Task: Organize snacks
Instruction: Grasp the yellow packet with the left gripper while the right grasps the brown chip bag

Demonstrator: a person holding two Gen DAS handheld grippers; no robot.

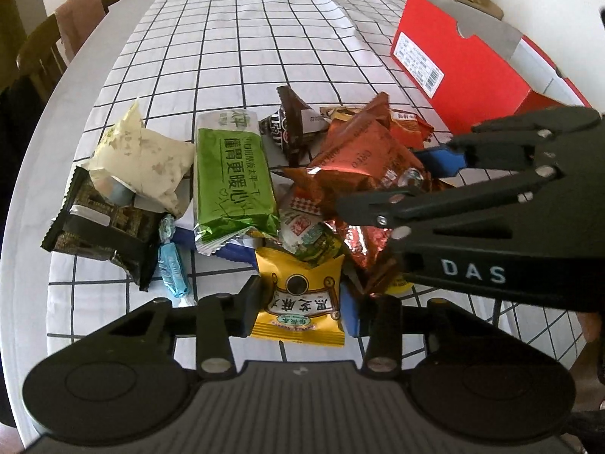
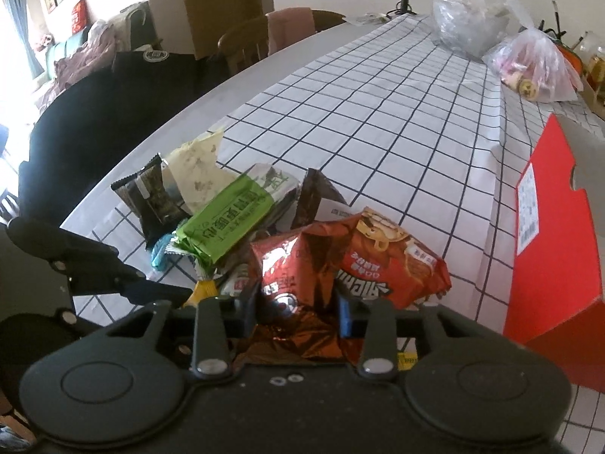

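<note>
Two claws (image 1: pixel 300 308) (image 2: pixel 298 308), each on one snack packet.

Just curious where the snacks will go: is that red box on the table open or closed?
Open. The red box has its lid raised, with pale inner walls showing beneath; whether it holds anything cannot be told.

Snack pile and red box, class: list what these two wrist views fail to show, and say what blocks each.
- Red box interior: both views show only its outside, cut by the right edge.
- Snack under the green packet, left wrist view: only a blue edge shows.
- Copper-red packet, right wrist view: lower end hidden behind the right hand-held gripper.
- Clear bags: contents too blurred.
</note>
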